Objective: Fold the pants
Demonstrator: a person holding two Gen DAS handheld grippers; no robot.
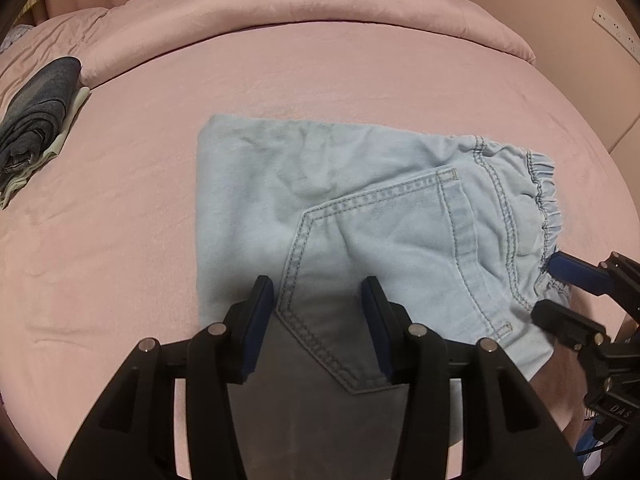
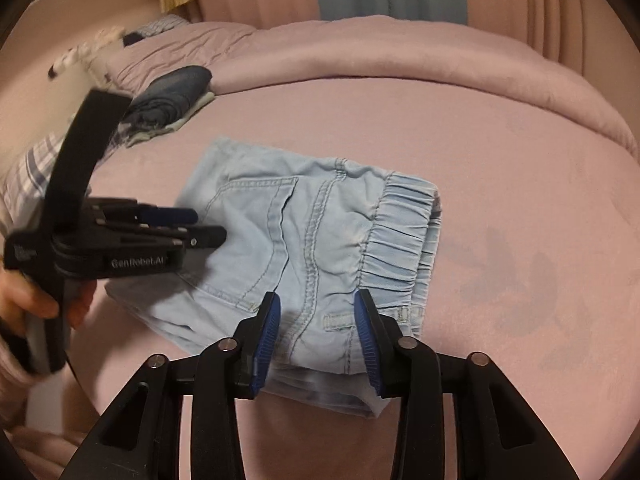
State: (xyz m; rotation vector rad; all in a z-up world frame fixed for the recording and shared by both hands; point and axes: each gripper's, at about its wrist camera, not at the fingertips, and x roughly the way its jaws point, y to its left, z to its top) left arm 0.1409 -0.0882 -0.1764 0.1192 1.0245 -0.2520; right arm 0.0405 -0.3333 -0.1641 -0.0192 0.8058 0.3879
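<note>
- The pants (image 1: pixel 360 208), light blue denim, lie folded into a compact rectangle on the pink bedspread (image 1: pixel 120 240), near the middle of the bed; back pocket and stitched seams face up, and the gathered elastic waistband (image 2: pixel 400 236) sits at the right end of the bundle.
- My left gripper (image 1: pixel 318 300) hovers low over the near-left part of the pants, pointing forward across the pocket. Its jaws stand wide apart, the pocket stitching running between them, and nothing is clamped.
- From the right wrist view I see that same left gripper (image 2: pixel 208 226) side-on, roughly level, tips over the left edge of the fabric; whether they touch it I cannot tell. The person's left hand (image 2: pixel 36 296) wraps its handle.
- My right gripper (image 2: pixel 316 312) reaches over the near edge of the bundle beside the waistband. Its blue pads (image 2: pixel 268 340) are spread wide with cloth lying below them, not pinched.
- No containers here that I can see; a stack of folded dark and pale clothes (image 1: pixel 36 124) rests well apart, at the far left of the bed beside a rolled pink quilt (image 1: pixel 300 12).
- Writing: "GenRobot.AI" reads on the left gripper's body. Letters on the right gripper's housing in the left view are too small for me to trust.
</note>
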